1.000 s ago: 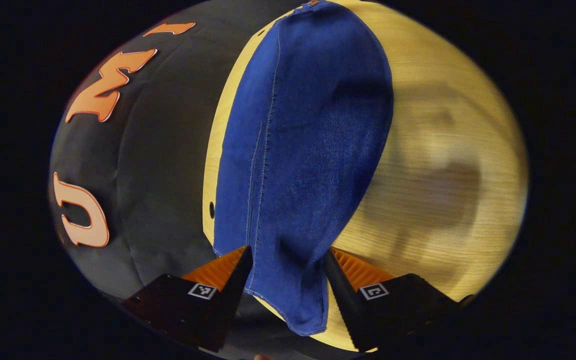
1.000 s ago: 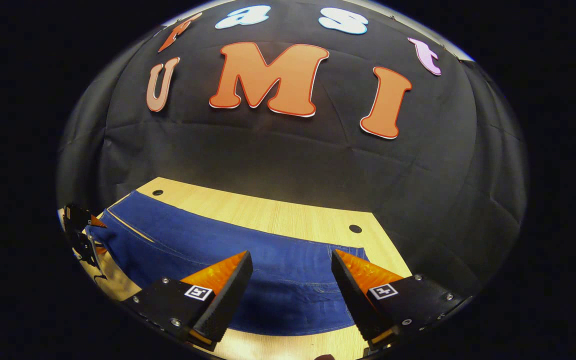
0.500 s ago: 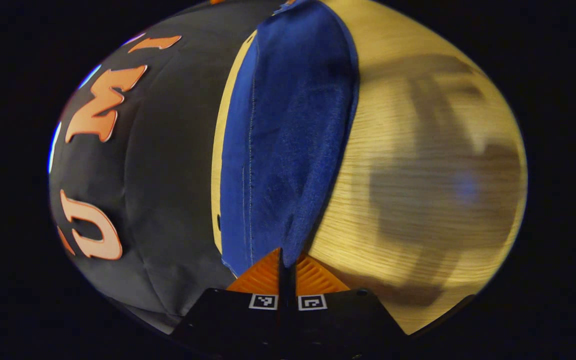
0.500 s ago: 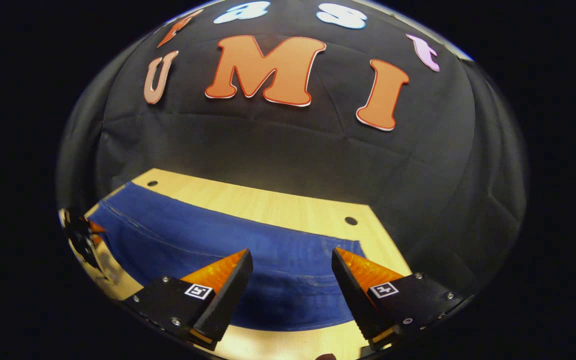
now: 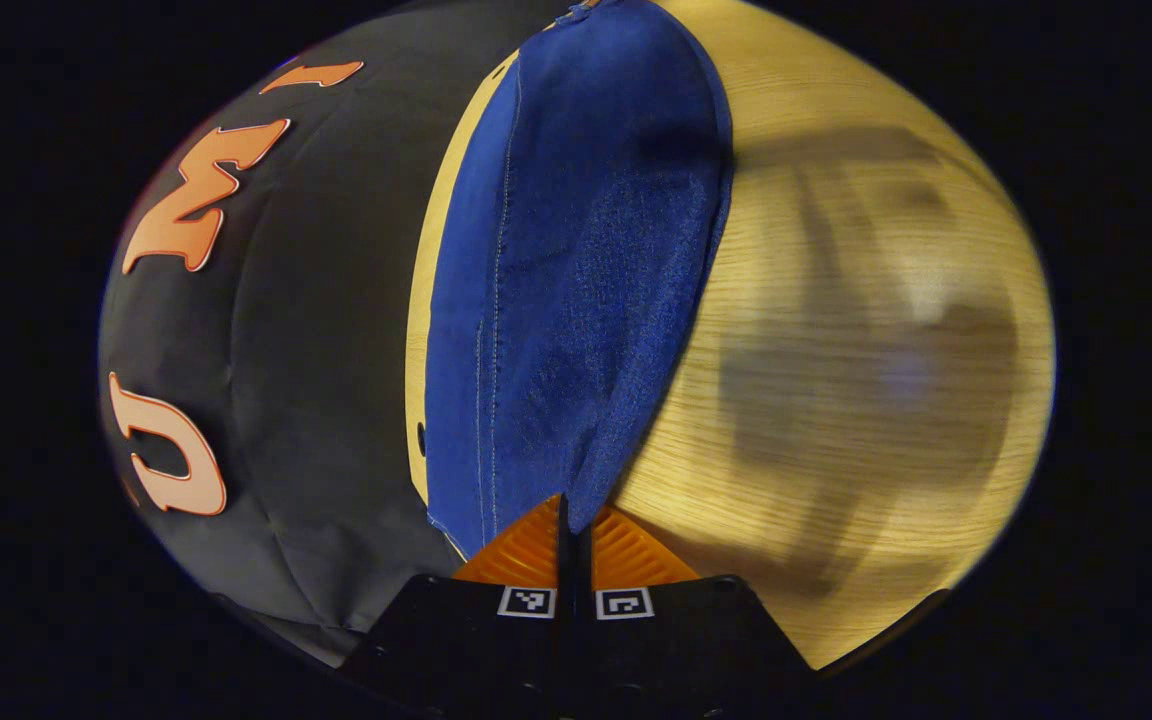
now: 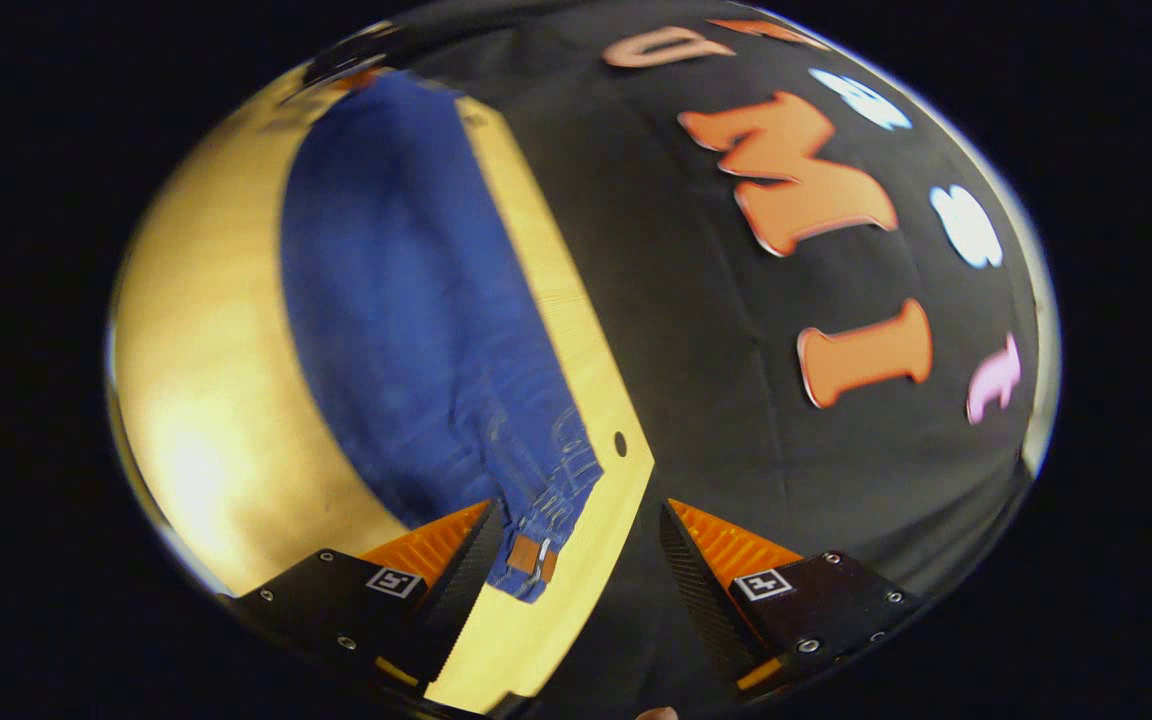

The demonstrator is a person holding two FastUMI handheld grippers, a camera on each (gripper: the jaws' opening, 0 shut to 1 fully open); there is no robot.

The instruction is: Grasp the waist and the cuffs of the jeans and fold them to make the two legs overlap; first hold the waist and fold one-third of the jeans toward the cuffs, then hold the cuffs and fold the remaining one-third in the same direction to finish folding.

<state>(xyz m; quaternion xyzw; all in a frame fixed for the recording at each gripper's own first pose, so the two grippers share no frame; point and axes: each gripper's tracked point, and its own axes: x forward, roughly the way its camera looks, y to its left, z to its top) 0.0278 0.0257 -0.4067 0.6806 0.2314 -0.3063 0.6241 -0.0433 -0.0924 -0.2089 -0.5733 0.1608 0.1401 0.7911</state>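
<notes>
Blue jeans (image 5: pixel 576 280) lie flat along the back edge of the wooden table (image 5: pixel 836 350), the legs overlapped. My left gripper (image 5: pixel 573 520) is shut on the cuff end, and the denim rises from between its fingers. In the right gripper view the jeans (image 6: pixel 406 300) stretch away from me, with the waist (image 6: pixel 546 500) and its brown patch (image 6: pixel 531 555) nearest. My right gripper (image 6: pixel 581 545) stands open at that waist corner; its left finger lies beside the patch, its right finger is out past the table's edge.
The booth's black cloth wall (image 5: pixel 316 300) stands close behind the table's back edge. Small holes (image 6: pixel 620 443) mark the tabletop near the jeans' ends. Bare wood (image 6: pixel 206 350) spreads on the near side of the jeans.
My left gripper shut on the cuff and has held it since. The right gripper swung round from facing the wall to looking along the jeans from the waist corner, still open.
</notes>
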